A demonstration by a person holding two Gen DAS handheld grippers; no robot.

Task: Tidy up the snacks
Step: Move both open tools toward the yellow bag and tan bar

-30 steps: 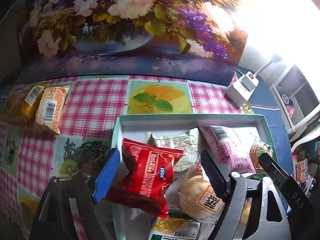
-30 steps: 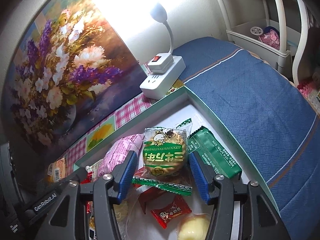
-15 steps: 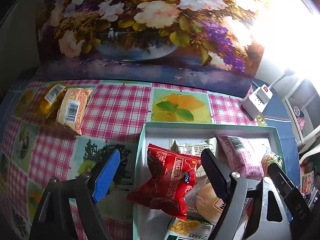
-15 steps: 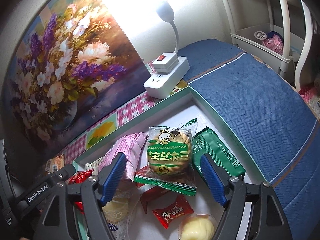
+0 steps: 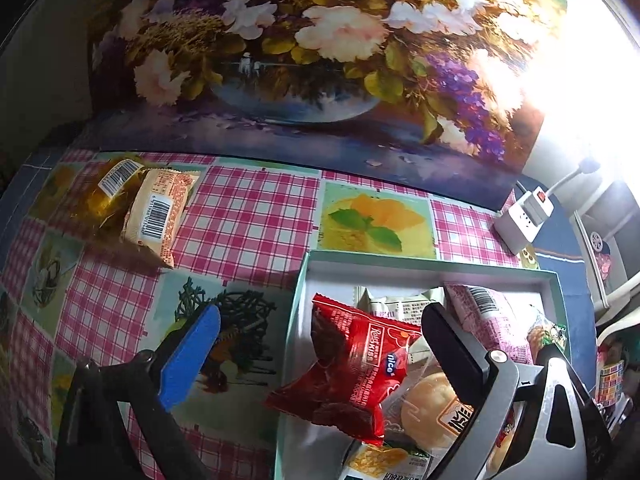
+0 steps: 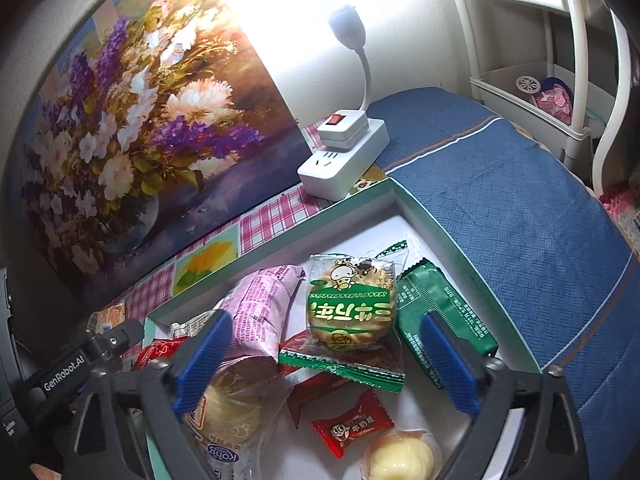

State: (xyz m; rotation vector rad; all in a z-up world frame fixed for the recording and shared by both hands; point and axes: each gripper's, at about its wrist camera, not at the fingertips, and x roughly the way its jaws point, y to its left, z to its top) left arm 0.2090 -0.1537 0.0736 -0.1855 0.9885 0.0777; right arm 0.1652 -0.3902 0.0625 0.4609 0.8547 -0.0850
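From the left wrist camera, the left gripper (image 5: pixel 320 356) tips steeply down over the near left edge of the box (image 5: pixel 424 260), its jaws opening and already spread about as wide as they go. The blue-padded finger (image 5: pixel 190 362) hangs over the pink checked tablecloth (image 5: pixel 248 216) outside the box, while the dark finger (image 5: pixel 452 344) stands inside it. Between them lies the red snack packet (image 5: pixel 352 368), draped across the box's left wall and touched by neither pad, so this gripper has hold of nothing. Beside the packet in the box are a round bun in clear wrap (image 5: pixel 430 410) and a pink packet (image 5: pixel 496 320). Well apart, on the cloth at the far left, two more snacks lie side by side: an orange packet with a barcode (image 5: pixel 158 216) and a golden one (image 5: pixel 104 196). A flower painting (image 5: pixel 320 52) leans behind the table.

From the right wrist camera, the right gripper (image 6: pixel 324 360) also points down into the box (image 6: pixel 436 232), near its far right corner. Its jaws are opening too, standing very wide, both blue pads (image 6: pixel 450 364) clear of everything, so it grips nothing. Between and just past the fingers sits the round biscuit in a green-labelled wrapper (image 6: pixel 350 304), resting on a green-edged packet (image 6: pixel 344 364). A dark green packet (image 6: pixel 440 312) lies to its right, the pink packet (image 6: pixel 260 312) to its left. Nearer the camera are a small red candy (image 6: pixel 352 426) and a pale yellow bun (image 6: pixel 400 456). A white power strip (image 6: pixel 344 160) stands just beyond the box corner, on the edge of the blue cloth (image 6: pixel 520 200).
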